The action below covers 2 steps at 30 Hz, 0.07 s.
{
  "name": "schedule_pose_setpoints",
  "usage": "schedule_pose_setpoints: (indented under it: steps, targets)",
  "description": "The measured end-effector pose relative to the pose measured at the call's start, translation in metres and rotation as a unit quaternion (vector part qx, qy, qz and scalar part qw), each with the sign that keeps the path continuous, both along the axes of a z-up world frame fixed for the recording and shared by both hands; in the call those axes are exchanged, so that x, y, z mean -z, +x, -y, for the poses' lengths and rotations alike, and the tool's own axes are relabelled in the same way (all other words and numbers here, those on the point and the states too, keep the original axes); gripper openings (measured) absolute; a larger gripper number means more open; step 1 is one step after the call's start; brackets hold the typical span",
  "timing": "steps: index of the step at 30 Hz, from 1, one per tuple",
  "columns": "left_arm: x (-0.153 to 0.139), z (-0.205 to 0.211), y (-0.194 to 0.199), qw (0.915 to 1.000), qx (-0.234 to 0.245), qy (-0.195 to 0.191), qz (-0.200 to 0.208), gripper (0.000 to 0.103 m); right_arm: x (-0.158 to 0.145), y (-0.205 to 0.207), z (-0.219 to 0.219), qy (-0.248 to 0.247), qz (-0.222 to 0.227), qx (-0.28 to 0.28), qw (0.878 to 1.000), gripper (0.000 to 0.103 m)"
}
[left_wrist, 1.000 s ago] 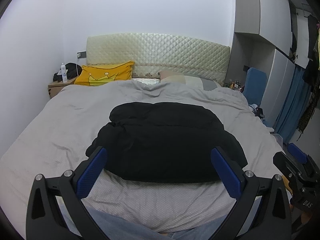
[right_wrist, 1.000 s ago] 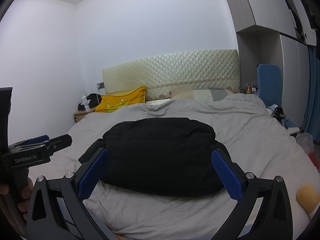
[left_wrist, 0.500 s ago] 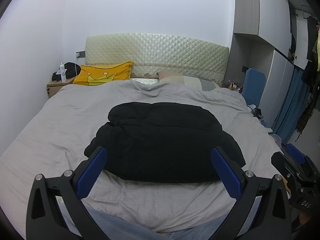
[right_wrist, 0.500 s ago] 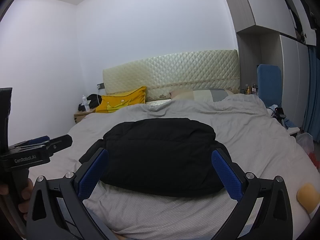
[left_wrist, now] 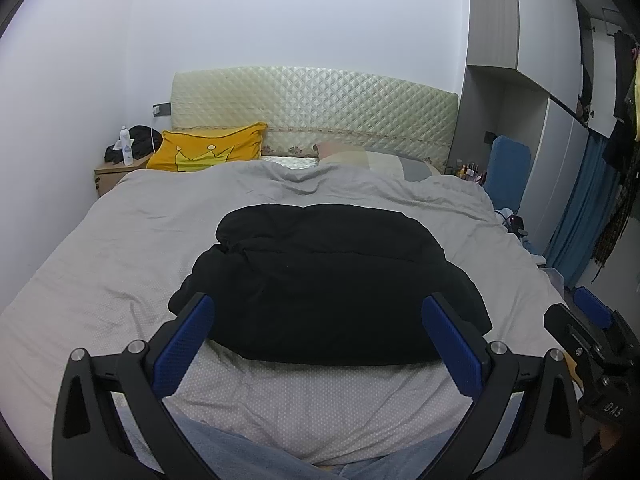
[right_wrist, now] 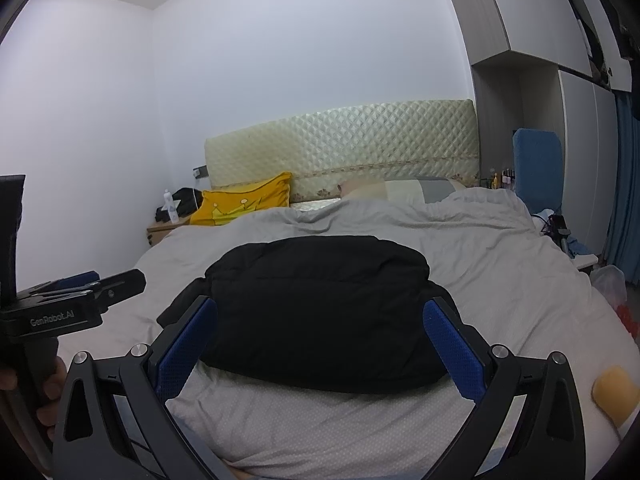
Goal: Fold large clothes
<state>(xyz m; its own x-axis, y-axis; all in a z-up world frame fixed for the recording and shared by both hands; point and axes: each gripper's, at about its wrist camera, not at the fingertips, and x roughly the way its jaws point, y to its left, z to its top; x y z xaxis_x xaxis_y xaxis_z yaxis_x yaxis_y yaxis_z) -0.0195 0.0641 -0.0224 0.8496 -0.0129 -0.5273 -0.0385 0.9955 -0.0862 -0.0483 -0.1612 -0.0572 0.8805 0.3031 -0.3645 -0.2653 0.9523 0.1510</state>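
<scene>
A black padded garment [left_wrist: 328, 284] lies folded in a thick bundle on the grey bed cover [left_wrist: 120, 256], near the foot of the bed. It also shows in the right wrist view [right_wrist: 320, 308]. My left gripper [left_wrist: 318, 340] is open and empty, held back from the garment's near edge. My right gripper [right_wrist: 320, 344] is open and empty, likewise short of the garment. The right gripper shows at the right edge of the left wrist view [left_wrist: 592, 344]; the left gripper shows at the left of the right wrist view [right_wrist: 76, 300].
A yellow crown pillow [left_wrist: 208, 152] and a pale pillow [left_wrist: 360, 158] lie at the quilted headboard [left_wrist: 316, 108]. A bedside table with a bottle [left_wrist: 127, 152] stands far left. Wardrobes and a blue curtain [left_wrist: 576, 216] run along the right. A yellow sponge-like object [right_wrist: 614, 392] lies at the bed's right corner.
</scene>
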Motion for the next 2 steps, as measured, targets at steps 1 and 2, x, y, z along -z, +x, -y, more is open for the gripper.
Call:
schedule_pose_setpoints:
  steps: [1, 2]
  targets:
    - [-0.0003, 0.0002, -0.0002, 1.0, 0.0, 0.0, 0.0, 0.103, -0.0001, 0.0002, 0.0006, 0.0, 0.0, 0.001, 1.0, 0.103]
    - [-0.0005, 0.0004, -0.0001, 1.0, -0.002, 0.0, 0.001, 0.103, -0.0001, -0.0007, -0.0001, 0.0, 0.001, 0.001, 1.0, 0.103]
